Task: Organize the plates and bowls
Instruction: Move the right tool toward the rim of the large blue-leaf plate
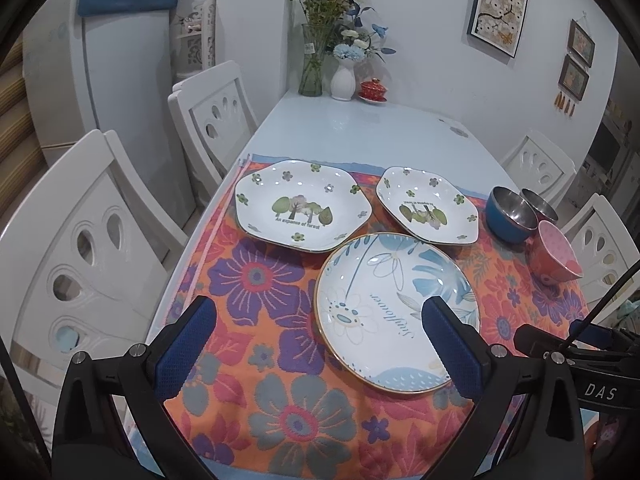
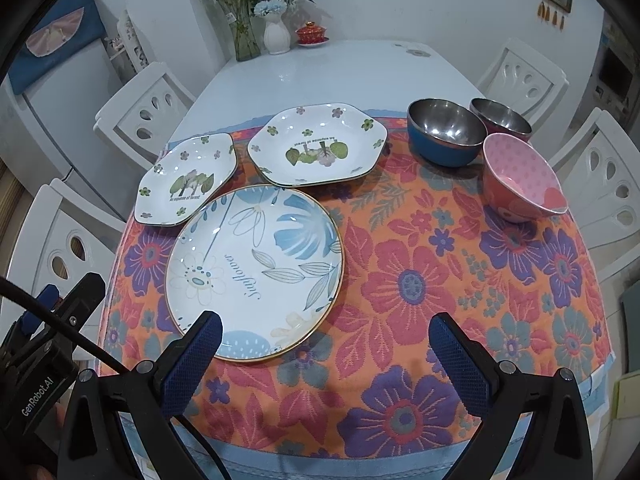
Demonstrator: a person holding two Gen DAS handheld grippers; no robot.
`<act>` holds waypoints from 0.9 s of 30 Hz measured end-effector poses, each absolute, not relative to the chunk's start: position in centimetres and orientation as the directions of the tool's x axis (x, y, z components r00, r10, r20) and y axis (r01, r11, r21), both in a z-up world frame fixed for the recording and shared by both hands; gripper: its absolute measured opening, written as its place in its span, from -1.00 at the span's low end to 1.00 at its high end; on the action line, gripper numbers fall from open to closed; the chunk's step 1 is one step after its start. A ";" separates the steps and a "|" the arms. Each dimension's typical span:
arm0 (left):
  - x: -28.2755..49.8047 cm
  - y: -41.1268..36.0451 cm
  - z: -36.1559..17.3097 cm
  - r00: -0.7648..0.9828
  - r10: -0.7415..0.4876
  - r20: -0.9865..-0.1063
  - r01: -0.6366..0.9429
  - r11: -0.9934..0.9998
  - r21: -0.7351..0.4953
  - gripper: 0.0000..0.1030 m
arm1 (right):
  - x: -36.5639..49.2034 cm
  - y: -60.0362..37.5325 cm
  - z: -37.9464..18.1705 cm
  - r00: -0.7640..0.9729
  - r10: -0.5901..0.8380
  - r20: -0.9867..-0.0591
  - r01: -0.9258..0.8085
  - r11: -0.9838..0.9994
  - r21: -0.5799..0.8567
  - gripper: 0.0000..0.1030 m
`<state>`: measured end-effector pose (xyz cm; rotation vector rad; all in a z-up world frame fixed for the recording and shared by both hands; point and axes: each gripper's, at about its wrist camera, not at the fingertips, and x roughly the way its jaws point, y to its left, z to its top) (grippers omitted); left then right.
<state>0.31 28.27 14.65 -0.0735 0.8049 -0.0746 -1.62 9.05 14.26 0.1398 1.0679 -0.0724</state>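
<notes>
A round blue-flower plate (image 1: pixel 394 312) (image 2: pixel 256 272) lies on the flowered cloth near the front. Behind it lie two hexagonal tree plates, the left one (image 1: pixel 302 206) (image 2: pixel 186 182) and the right one (image 1: pixel 428 206) (image 2: pixel 318 146). At the right stand a blue steel-lined bowl (image 1: pixel 510 216) (image 2: pixel 444 132), a dark red steel-lined bowl (image 1: pixel 540 206) (image 2: pixel 502 118) and a pink bowl (image 1: pixel 554 254) (image 2: pixel 522 178). My left gripper (image 1: pixel 320 344) is open and empty above the cloth, at the round plate's near left. My right gripper (image 2: pixel 326 354) is open and empty, at the plate's near right.
The flowered cloth (image 2: pixel 420 280) covers the near end of a white table (image 1: pixel 360 132). A glass vase (image 1: pixel 312 64), a white vase (image 1: pixel 343 78) and a red lidded cup (image 1: pixel 373 90) stand at the far end. White chairs (image 1: pixel 80 248) (image 2: pixel 616 176) flank both sides.
</notes>
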 end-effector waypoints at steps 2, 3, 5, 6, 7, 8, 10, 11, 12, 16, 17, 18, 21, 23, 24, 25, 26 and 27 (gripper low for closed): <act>0.6 28.2 14.5 0.685 -0.095 -0.722 0.041 0.995 -0.091 0.99 | -1.4 8.8 14.2 0.479 0.008 -0.878 0.132 0.988 0.081 0.99; 0.8 28.1 14.4 0.684 -0.094 -0.723 0.041 0.995 -0.091 0.99 | -1.3 8.7 14.2 0.480 0.008 -0.877 0.135 0.987 0.082 0.99; 1.2 28.2 14.4 0.684 -0.095 -0.723 0.040 0.995 -0.093 0.99 | -1.1 8.4 14.2 0.482 0.002 -0.876 0.139 0.987 0.079 0.99; 1.4 28.2 14.3 0.684 -0.096 -0.723 0.041 0.995 -0.094 0.99 | -0.9 8.3 14.2 0.482 -0.001 -0.876 0.142 0.987 0.077 0.99; 1.7 28.2 14.3 0.684 -0.098 -0.723 0.043 0.995 -0.094 0.99 | -0.7 8.2 14.2 0.482 -0.003 -0.876 0.143 0.987 0.076 0.99; 1.9 28.2 14.2 0.682 -0.097 -0.725 0.044 0.995 -0.092 0.99 | -0.4 8.0 14.1 0.481 -0.004 -0.877 0.145 0.987 0.075 0.99; 2.4 28.2 13.9 0.674 -0.101 -0.731 0.049 0.994 -0.093 0.99 | 0.1 7.8 13.8 0.477 -0.008 -0.879 0.149 0.986 0.072 0.99; 2.8 28.2 13.6 0.665 -0.107 -0.739 0.053 0.994 -0.096 0.99 | 0.4 7.7 13.7 0.475 -0.007 -0.880 0.148 0.986 0.072 0.99; 3.0 28.2 13.4 0.658 -0.110 -0.745 0.055 0.994 -0.099 0.99 | 0.8 7.6 13.5 0.472 -0.004 -0.882 0.144 0.987 0.073 0.99; 4.0 28.2 12.5 0.636 -0.115 -0.763 0.057 0.993 -0.102 0.99 | 1.9 7.6 12.9 0.462 -0.007 -0.887 0.136 0.989 0.063 0.99; 4.3 28.1 12.2 0.630 -0.115 -0.768 0.059 0.993 -0.100 0.99 | 2.4 7.7 12.7 0.456 -0.008 -0.890 0.132 0.990 0.059 0.99; 4.5 28.1 12.0 0.625 -0.114 -0.772 0.060 0.993 -0.098 0.99 | 2.7 7.7 12.4 0.451 -0.010 -0.893 0.130 0.990 0.055 0.99; 5.3 28.1 11.2 0.608 -0.114 -0.786 0.066 0.994 -0.093 0.99 | 3.6 7.7 11.4 0.431 -0.010 -0.902 0.123 0.991 0.047 0.99; 5.9 28.1 10.4 0.589 -0.115 -0.800 0.069 0.993 -0.092 0.99 | 4.1 7.6 10.7 0.414 -0.010 -0.910 0.123 0.991 0.046 0.99; 6.1 28.1 10.0 0.577 -0.118 -0.808 0.071 0.993 -0.095 0.98 | 4.4 7.6 10.3 0.406 -0.007 -0.914 0.122 0.991 0.047 0.99; 6.5 28.1 9.4 0.559 -0.124 -0.820 0.073 0.992 -0.100 0.98 | 4.8 7.6 9.9 0.399 -0.004 -0.917 0.117 0.992 0.047 0.99; 6.8 28.1 9.0 0.548 -0.128 -0.827 0.073 0.992 -0.105 0.98 | 5.0 7.6 9.7 0.396 -0.004 -0.918 0.113 0.993 0.044 0.99; 7.1 28.2 8.6 0.537 -0.132 -0.833 0.073 0.991 -0.111 0.98 | 5.4 7.7 9.3 0.391 -0.007 -0.921 0.105 0.994 0.037 0.99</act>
